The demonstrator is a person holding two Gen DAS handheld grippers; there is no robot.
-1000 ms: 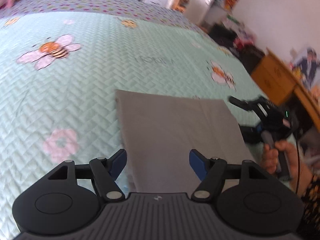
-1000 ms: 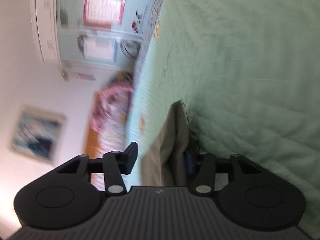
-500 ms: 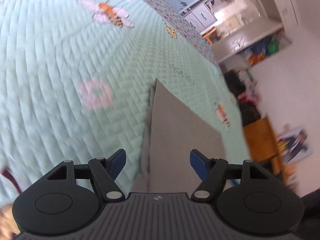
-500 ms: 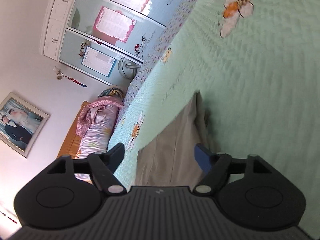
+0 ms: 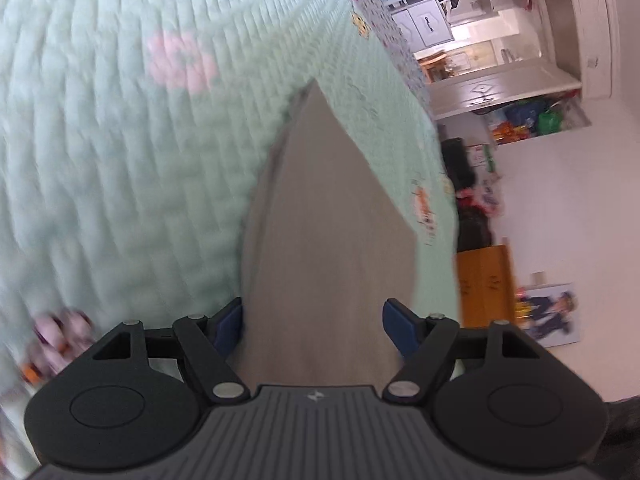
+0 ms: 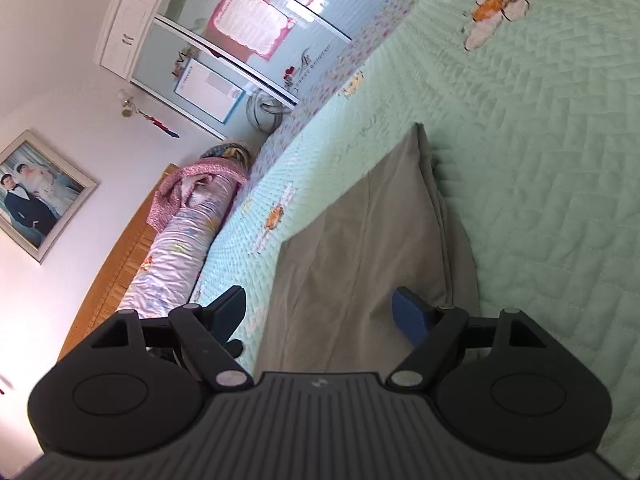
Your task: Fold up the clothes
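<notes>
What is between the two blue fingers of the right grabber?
Only the grey folded cloth on the green bedspread, untouched by the open right gripper, in the right wrist view.

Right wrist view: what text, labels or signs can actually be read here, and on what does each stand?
"SWEET WEDDING": decal on the wardrobe door, faint, so a tentative reading.
Pink-framed poster: lines of print, too small to read.
Blue-framed sheet: print too small to read.
Script on the bedspread edge: blurred, unreadable.
Logo on the right gripper: a mark, no letters.

Folded garment [image 6: 360, 248] flat on quilted bedspread [image 6: 540, 140], rolled bedding [image 6: 180, 248] behind it by headboard [image 6: 120, 256]
</notes>
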